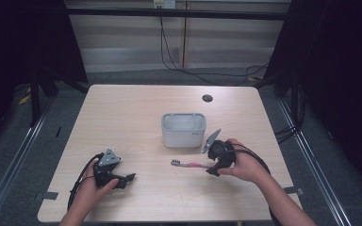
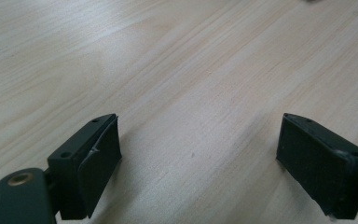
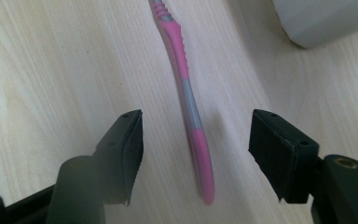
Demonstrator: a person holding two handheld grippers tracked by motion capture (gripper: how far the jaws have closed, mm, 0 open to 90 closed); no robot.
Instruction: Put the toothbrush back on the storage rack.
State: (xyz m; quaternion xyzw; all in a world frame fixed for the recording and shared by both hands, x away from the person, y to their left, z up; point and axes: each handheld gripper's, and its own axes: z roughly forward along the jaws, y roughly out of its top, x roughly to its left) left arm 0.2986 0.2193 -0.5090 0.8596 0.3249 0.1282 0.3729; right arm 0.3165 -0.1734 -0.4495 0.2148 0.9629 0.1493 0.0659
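The right gripper (image 3: 196, 149), black and blocky with flat ribbed pads, is hanging with its jaws spread wide on either side of a toothbrush (image 3: 186, 98), gripping nothing. The toothbrush is lying flat on the table (image 3: 51, 60), between the two jaws and touching neither; its slim, gently curving handle is glossy pink plastic with grey bands, and its rounded tail end is sitting just inside the gap while the neck is running straight ahead, away from the gripper. From the high view the brush's bristled head (image 1: 175, 163) is pointing away from the right gripper (image 1: 213, 167), toward the person's left.

Ahead and to the right of the right jaw, a pale grey container (image 3: 324, 18) with smooth walls and rounded corners is standing; from above it is showing as an open-topped rectangular tub (image 1: 184, 130).

The left gripper (image 2: 198, 163) is also resting released, its matte black jaws standing far apart over bare tabletop. The table is a light wood laminate with fine, straight grain, smooth and faintly shiny. In the high view the left gripper (image 1: 125, 181) is sitting well apart from the toothbrush, held low near the table's near edge.
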